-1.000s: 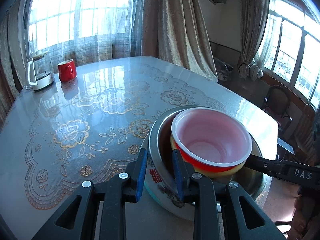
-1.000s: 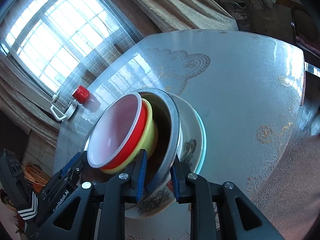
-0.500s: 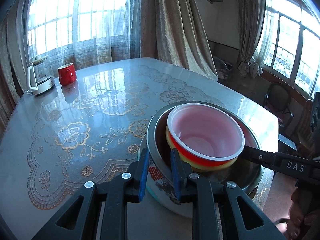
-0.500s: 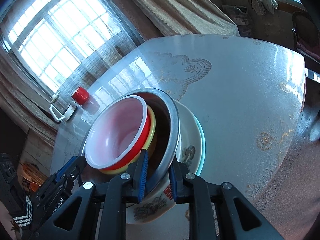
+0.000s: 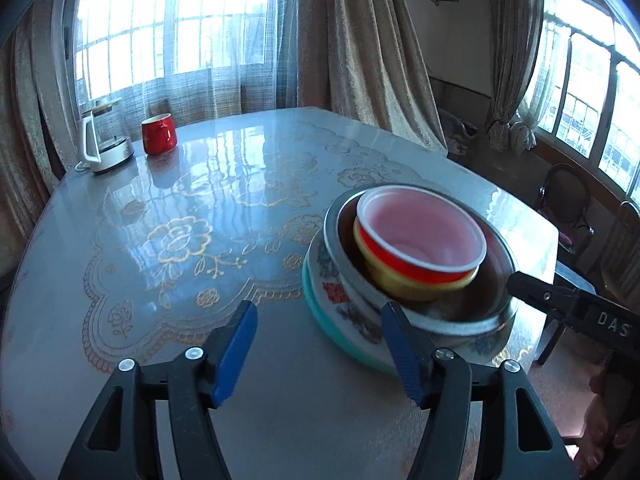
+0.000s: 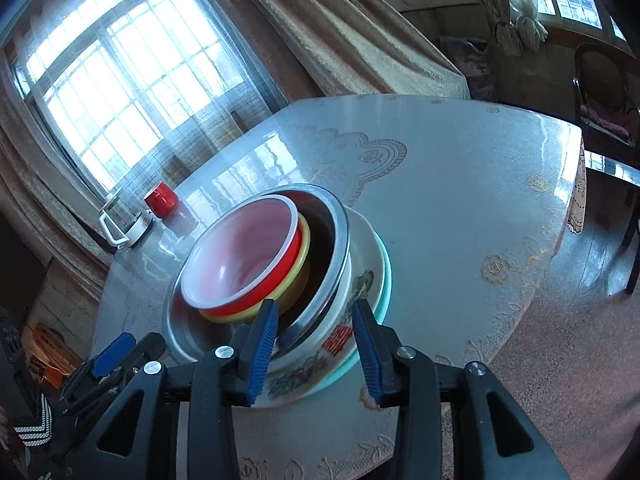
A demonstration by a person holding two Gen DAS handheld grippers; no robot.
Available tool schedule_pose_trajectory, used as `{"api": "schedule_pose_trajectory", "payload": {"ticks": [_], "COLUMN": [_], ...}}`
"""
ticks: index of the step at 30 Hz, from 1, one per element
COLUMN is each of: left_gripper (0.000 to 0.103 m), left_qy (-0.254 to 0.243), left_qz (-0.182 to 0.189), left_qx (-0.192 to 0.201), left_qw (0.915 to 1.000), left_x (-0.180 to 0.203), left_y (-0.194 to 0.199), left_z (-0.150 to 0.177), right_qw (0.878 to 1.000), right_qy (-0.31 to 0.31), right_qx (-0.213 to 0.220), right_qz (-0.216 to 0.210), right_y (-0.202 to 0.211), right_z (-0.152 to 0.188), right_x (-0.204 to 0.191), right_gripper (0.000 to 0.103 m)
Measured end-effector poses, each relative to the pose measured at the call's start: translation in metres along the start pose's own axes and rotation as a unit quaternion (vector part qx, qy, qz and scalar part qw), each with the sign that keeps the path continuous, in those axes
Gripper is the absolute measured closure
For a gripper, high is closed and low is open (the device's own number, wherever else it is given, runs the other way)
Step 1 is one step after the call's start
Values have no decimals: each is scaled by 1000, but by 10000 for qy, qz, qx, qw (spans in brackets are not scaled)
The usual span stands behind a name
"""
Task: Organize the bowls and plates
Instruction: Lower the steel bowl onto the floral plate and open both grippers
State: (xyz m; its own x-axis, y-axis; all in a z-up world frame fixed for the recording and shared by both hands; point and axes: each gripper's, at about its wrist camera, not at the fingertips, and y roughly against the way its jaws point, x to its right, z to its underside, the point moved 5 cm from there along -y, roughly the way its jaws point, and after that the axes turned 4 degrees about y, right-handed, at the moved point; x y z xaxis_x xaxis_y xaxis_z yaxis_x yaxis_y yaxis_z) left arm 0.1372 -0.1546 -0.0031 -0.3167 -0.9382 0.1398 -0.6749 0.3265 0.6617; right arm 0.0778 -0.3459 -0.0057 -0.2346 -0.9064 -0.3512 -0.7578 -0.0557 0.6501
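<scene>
Left gripper (image 5: pixel 316 354) jaws just sprang wide, off the stack. The nested bowls (image 5: pixel 416 248) and plates (image 5: pixel 340 312) sit near the bench (image 5: pixel 160 240) edge. Right gripper (image 6: pixel 316 356) is opening too, apparently clear of the rim. Looks like release – next, back away without nudging.

Red bowl (image 5: pixel 420 248) in yellow bowl (image 5: pixel 404 284), steel bowl (image 5: pixel 460 316), seemingly patterned plate (image 5: pixel 340 300)
</scene>
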Motion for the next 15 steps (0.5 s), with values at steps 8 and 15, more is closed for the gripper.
{"api": "schedule_pose_trajectory", "payload": {"ticks": [8, 15], "left_gripper": [10, 0], "left_qy": [52, -59], "left_qz": [-113, -142], "left_qx": [-8, 115], "left_qw": [9999, 9998], "left_x": [-12, -15], "left_y": [18, 39], "left_z": [24, 38], "right_qw": [9983, 9937], "right_qy": [496, 1043], "right_qx": [278, 307], "right_qz": [141, 274], "right_y": [21, 24], "right_z": [17, 41], "right_x": [-26, -43], "right_gripper": [45, 38]}}
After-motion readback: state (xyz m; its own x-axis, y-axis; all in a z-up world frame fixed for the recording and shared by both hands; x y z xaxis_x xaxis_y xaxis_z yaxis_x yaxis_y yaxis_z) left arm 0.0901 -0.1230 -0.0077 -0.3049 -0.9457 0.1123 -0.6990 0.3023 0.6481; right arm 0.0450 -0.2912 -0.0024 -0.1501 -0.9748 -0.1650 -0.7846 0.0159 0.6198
